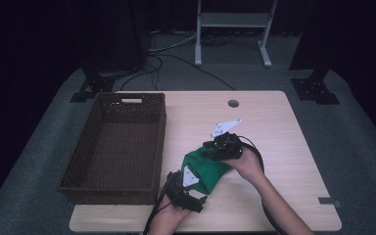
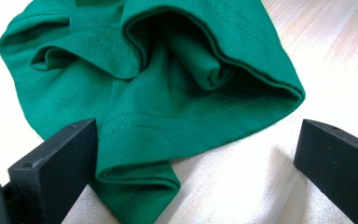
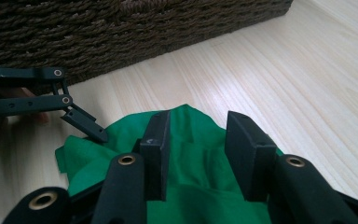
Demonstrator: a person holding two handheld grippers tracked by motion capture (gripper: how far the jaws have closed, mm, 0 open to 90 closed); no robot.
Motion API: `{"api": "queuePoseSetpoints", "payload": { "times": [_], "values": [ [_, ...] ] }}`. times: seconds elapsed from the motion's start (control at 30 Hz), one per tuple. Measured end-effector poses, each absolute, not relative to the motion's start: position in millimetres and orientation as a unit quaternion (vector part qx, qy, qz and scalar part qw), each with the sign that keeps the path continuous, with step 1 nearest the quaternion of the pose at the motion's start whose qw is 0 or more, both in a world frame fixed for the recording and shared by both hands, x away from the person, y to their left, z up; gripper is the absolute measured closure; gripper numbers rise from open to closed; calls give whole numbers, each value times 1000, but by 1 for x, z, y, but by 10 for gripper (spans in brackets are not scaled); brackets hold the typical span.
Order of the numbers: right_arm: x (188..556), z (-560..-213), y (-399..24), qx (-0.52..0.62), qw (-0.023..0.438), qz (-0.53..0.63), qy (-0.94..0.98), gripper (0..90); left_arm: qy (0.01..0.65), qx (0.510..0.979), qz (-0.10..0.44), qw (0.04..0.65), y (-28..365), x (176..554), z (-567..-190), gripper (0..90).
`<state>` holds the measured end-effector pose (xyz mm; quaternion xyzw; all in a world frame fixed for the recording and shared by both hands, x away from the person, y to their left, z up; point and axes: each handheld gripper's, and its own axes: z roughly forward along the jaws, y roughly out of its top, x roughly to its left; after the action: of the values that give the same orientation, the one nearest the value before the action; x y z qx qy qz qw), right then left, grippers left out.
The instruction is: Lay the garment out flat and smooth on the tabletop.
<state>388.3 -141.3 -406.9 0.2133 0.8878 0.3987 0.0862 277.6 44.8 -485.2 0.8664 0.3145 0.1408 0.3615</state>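
Spanning most of the high view, the pale wooden table point(image 1: 274, 147) carries everything else, with a small round hole point(image 1: 233, 103) near its far edge. On its left half stands the dark brown wicker basket point(image 1: 112, 147), long and rectangular, with a handle slot point(image 1: 131, 101) cut in its far wall; its woven bottom is bare, with nothing lying inside. In the right gripper view the basket's woven side wall point(image 3: 121, 32) runs across the top of the picture.

Just to the right of the basket, near the front edge of the table, lies the green cloth point(image 1: 203, 169), folded into a loose bundle with stitched hems showing in the left gripper view point(image 2: 168, 102). It rests on the tabletop, outside the basket.

At the cloth's far right side, the right gripper point(image 3: 193, 154) points down over it, jaws set fairly narrow, green fabric filling the gap between them; whether the pads press on it I cannot tell. At the cloth's near corner, the left gripper point(image 2: 196, 158) has its jaws spread wide, one beside a folded corner of the cloth, the other over bare wood.
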Motion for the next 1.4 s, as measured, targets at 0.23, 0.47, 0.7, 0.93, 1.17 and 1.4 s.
{"api": "queuePoseSetpoints", "payload": {
  "times": [0.23, 0.47, 0.7, 0.93, 1.17, 1.4],
  "values": [
    [389, -409, -135, 211, 80, 396, 890, 609, 314, 866, 141, 362, 45, 278, -485, 0],
    [391, -413, -129, 206, 70, 390, 895, 610, 314, 867, 140, 361, 45, 278, -485, 0],
    [394, -417, -121, 203, 61, 384, 899, 616, 314, 867, 140, 361, 45, 278, -485, 0],
    [397, -422, -112, 196, 49, 374, 905, 616, 314, 867, 140, 361, 45, 278, -485, 0],
    [399, -427, -106, 194, 39, 367, 909, 615, 314, 867, 140, 362, 45, 278, -485, 0],
    [402, -432, -96, 186, 33, 353, 916, 615, 313, 867, 140, 361, 45, 278, -485, 0]
  ]
}}
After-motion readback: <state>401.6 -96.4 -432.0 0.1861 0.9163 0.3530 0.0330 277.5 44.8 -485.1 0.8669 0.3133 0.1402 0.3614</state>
